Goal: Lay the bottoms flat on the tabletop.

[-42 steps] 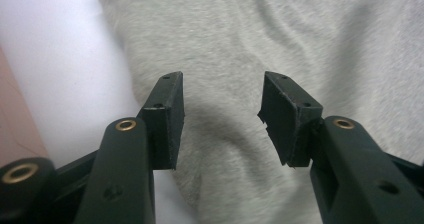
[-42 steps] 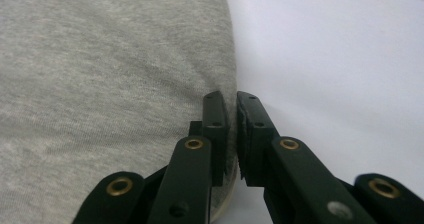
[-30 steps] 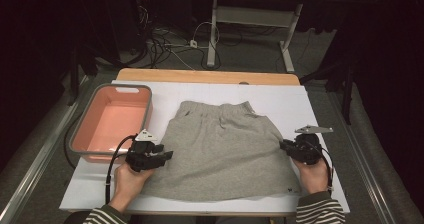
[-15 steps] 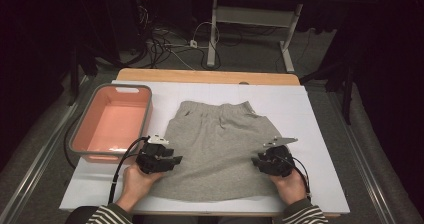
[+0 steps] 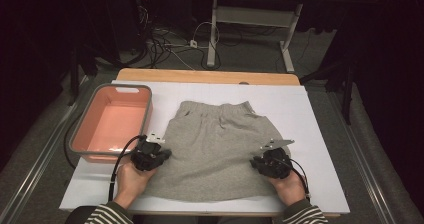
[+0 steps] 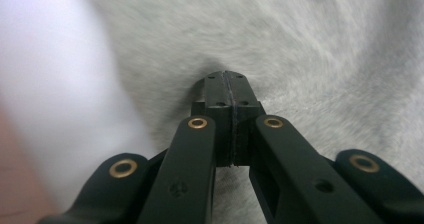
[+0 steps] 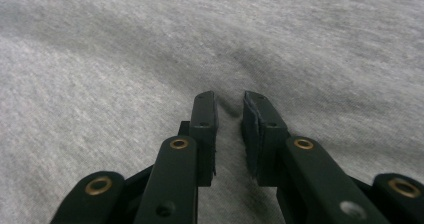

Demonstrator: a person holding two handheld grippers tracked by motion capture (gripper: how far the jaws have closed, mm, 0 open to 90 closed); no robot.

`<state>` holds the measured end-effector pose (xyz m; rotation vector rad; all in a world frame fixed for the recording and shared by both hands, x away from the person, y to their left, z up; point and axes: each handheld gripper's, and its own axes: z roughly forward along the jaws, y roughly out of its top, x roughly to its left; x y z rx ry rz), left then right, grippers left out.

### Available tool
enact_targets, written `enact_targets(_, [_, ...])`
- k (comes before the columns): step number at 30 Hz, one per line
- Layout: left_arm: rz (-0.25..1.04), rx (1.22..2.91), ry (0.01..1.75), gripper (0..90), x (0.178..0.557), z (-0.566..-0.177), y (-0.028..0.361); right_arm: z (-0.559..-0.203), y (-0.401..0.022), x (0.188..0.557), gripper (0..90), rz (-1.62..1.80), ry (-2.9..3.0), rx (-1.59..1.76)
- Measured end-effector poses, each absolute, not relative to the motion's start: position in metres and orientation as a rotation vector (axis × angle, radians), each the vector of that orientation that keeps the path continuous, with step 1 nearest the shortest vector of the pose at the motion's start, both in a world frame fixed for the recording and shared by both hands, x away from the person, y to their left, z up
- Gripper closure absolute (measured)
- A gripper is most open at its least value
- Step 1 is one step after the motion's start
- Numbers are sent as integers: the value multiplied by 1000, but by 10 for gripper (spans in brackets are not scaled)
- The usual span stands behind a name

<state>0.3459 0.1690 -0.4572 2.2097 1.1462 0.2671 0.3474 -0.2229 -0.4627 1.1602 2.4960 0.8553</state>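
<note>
The grey skirt point(image 5: 220, 149) lies flat in the middle of the white board point(image 5: 320, 119), waistband toward the top of the frame and hem toward me; I judge it soft, light knit that will sag and fold wherever it is lifted, so a pinch near each side edge should carry it evenly. My left gripper point(image 5: 159, 157) sits at the lower left edge of the cloth; in the left gripper view its jaws have just come together, pads meeting with the fabric puckered at the tip, though I cannot tell whether any is truly caught between them. My right gripper point(image 5: 261, 164) rests at the lower right of the skirt; in the right gripper view its jaws have been closing and stand narrowly apart, a small ridge of cloth rising in the gap, not yet pinched. Left of the skirt, touching the board's left side, sits the pink basin point(image 5: 82, 134); the wooden table edge point(image 5: 205, 76) shows above.
</note>
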Motion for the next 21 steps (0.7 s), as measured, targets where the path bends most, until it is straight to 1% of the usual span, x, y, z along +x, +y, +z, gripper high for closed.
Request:
enact_targets(3, [273, 2182, 1169, 872, 347, -455, 176, -463, -223, 347, 760, 861, 2501, 1156])
enact_targets(6, [288, 2193, 1162, 857, 347, -461, 176, -463, -223, 346, 748, 869, 2495, 1157])
enact_targets(9, [253, 2152, 1136, 693, 347, -460, 175, -463, -224, 345, 680, 898, 2496, 1174])
enact_targets(12, [220, 2104, 1105, 603, 343, -456, 174, -459, -231, 342, 660, 909, 2461, 1185])
enact_targets(15, [190, 2097, 1066, 574, 339, -455, 171, -452, -247, 340, 643, 971, 2393, 1228])
enact_targets(21, [145, 2126, 1019, 521, 338, -458, 160, -449, -272, 331, 654, 964, 2318, 1299])
